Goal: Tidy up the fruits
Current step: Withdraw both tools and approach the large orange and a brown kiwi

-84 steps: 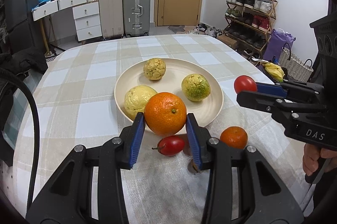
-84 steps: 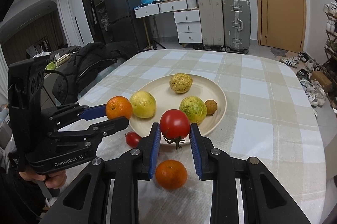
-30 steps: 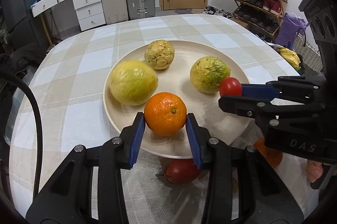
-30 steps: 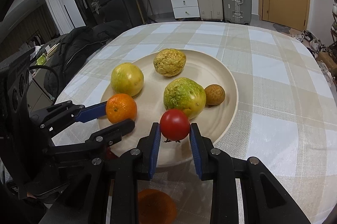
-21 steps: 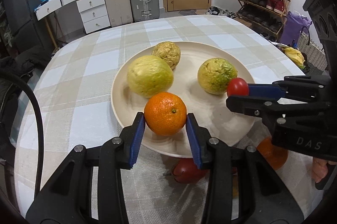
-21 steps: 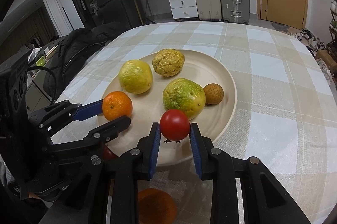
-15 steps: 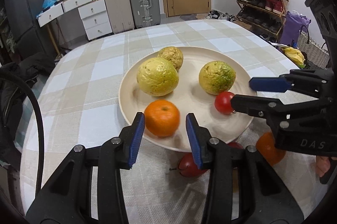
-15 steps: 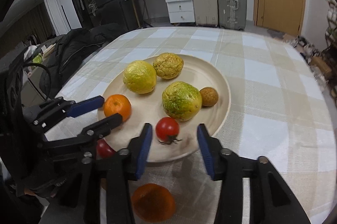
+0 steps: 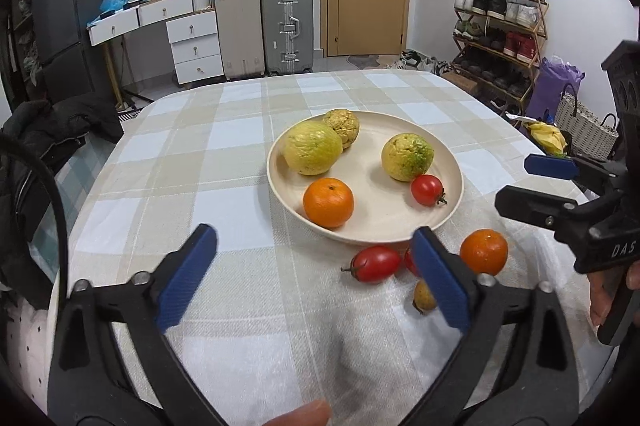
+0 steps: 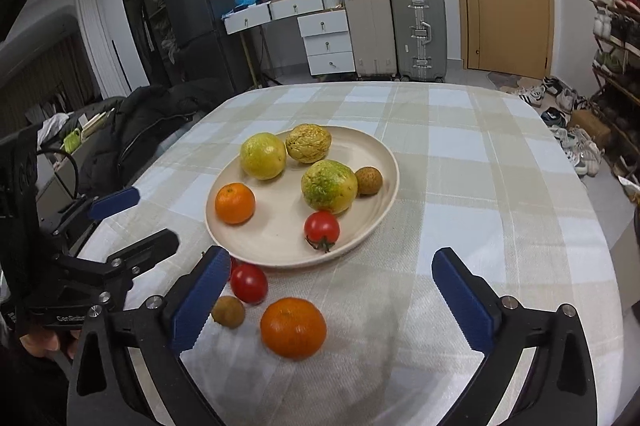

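A cream plate (image 9: 454, 161) (image 10: 384, 153) on the checked tablecloth holds an orange (image 9: 328, 202) (image 10: 235, 203), a round tomato (image 9: 427, 189) (image 10: 321, 228), three yellow-green fruits and a small brown fruit (image 10: 368, 180). On the cloth in front of the plate lie a red tomato (image 9: 376, 264) (image 10: 249, 282), a second orange (image 9: 483, 252) (image 10: 293, 322) and a small brown fruit (image 9: 423, 296) (image 10: 228, 311). My left gripper (image 9: 316, 278) is open and empty, back from the plate. My right gripper (image 10: 334, 300) is open and empty above the loose orange.
The table's rounded edges drop off left and right. A black jacket (image 9: 52, 129) lies on a chair at the left. Suitcases, drawers, a door and a shoe rack (image 9: 500, 37) stand behind the table.
Both grippers let go: the left released its orange and the right its tomato onto the plate. Both jaws opened wide and pulled back toward me.
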`<action>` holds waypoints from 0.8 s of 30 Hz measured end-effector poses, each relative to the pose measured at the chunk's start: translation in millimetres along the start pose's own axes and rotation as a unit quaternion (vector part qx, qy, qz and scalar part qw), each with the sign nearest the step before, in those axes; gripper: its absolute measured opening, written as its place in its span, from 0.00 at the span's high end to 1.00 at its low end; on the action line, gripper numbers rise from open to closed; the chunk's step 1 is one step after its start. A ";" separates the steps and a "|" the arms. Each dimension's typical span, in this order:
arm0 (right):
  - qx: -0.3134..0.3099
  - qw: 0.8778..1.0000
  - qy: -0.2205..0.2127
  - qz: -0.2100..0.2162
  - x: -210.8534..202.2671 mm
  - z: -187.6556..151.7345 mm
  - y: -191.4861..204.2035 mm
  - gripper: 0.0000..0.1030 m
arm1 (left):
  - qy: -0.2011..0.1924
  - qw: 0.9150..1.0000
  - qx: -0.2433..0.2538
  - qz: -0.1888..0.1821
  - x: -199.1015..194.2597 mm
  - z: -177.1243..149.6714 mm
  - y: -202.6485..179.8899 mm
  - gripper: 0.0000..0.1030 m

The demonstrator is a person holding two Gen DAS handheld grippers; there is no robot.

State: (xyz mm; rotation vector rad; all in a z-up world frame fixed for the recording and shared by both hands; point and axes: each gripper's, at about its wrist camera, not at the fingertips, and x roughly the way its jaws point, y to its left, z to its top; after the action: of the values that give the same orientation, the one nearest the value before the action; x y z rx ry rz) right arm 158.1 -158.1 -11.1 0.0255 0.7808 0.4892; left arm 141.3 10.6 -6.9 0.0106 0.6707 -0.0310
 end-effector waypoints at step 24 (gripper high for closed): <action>0.001 0.999 0.041 0.003 0.9 -28.4 -9.9 0.00 | 0.027 0.999 0.023 -0.016 -8.9 -20.7 -22.4 0.01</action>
State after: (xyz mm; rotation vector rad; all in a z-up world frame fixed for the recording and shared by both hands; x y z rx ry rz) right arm 143.3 -170.9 -34.0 0.0101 0.8626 0.4974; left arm 120.8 -11.1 -17.6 0.0458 0.7244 -0.0765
